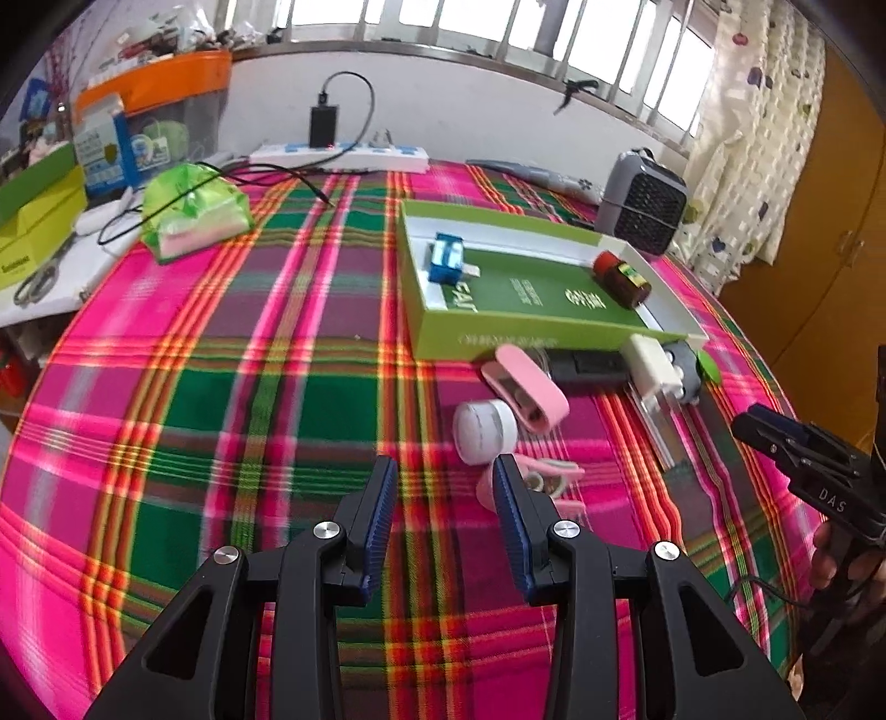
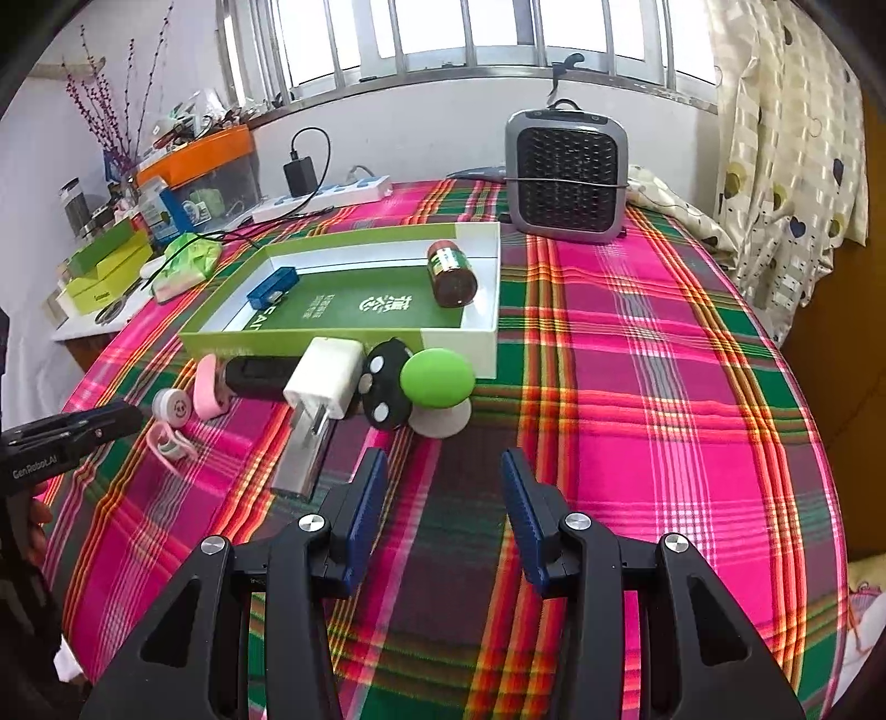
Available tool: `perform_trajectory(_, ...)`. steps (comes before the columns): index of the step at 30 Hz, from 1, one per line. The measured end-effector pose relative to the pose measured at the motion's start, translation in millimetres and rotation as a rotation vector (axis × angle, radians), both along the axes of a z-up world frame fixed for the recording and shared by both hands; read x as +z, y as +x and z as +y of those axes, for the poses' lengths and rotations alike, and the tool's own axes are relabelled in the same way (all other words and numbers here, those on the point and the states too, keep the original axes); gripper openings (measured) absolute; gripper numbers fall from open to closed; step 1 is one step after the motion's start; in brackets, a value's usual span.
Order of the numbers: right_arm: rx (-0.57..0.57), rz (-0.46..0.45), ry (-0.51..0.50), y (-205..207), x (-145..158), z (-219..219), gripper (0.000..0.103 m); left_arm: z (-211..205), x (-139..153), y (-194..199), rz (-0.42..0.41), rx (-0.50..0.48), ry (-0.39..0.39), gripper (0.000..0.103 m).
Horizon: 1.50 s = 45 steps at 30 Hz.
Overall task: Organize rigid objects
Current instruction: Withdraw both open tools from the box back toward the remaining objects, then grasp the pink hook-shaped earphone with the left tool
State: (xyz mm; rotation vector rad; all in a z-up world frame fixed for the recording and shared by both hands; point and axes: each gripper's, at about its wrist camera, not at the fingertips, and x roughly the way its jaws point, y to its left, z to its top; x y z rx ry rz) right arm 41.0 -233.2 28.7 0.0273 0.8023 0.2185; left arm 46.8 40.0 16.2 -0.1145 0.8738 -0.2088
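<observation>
At 1 o'clock from the left gripper [image 1: 444, 487], jaws apart, lay the white jar [image 1: 484, 431]; best straddled squarely before closing.

Bright daylight from blown-out window [image 2: 498, 33] — fisheye-bent edges, slight motion blur.

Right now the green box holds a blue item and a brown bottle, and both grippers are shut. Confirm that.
Not quite: the left gripper and right gripper are open, as each wrist view shows. The green box does hold the blue item and brown bottle.
</observation>
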Motion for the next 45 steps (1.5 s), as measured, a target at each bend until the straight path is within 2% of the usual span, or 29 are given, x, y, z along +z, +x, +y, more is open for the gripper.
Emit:
perform_trajectory(14, 0.021, 0.009, -0.002, -6.0, -3.6, 8.0, 0.044, -21.4, -3.3, -2.7, 0.011, -0.117, -0.063, 0.035)
perform_trajectory(24, 0.017, 0.015, 0.008, -7.0, -4.8, 6.7, 0.044, -44.8, -6.0, -17.3, 0.03, -0.203, -0.053, 0.035)
perform_trajectory(30, 0.014, 0.021, 0.015, -7.8, -6.2, 4.5, 0.044, -58.5, -3.7, -24.6, 0.021, -0.263, -0.026, 0.035)
perform_trajectory(34, 0.011, 0.019, 0.023, -8.6, -5.5, 2.4, 0.044, -55.1, 4.1, -25.4, -0.023, -0.242, 0.029, 0.035)
perform_trajectory(40, 0.015, 0.019, 0.029, -8.6, -5.8, 1.3, 0.044, -49.6, 12.5, -16.0, -0.056, -0.238, 0.058, 0.035)
perform_trajectory(43, 0.016, 0.021, 0.029, -8.3, -6.1, 1.8, 0.044, -57.2, 8.3, -6.2, -0.044, -0.284, 0.068, 0.035)
perform_trajectory(45, 0.017, 0.019, 0.03, -8.4, -5.8, 1.6, 0.044, -59.6, 5.4, -2.6, -0.039, -0.274, 0.087, 0.036)
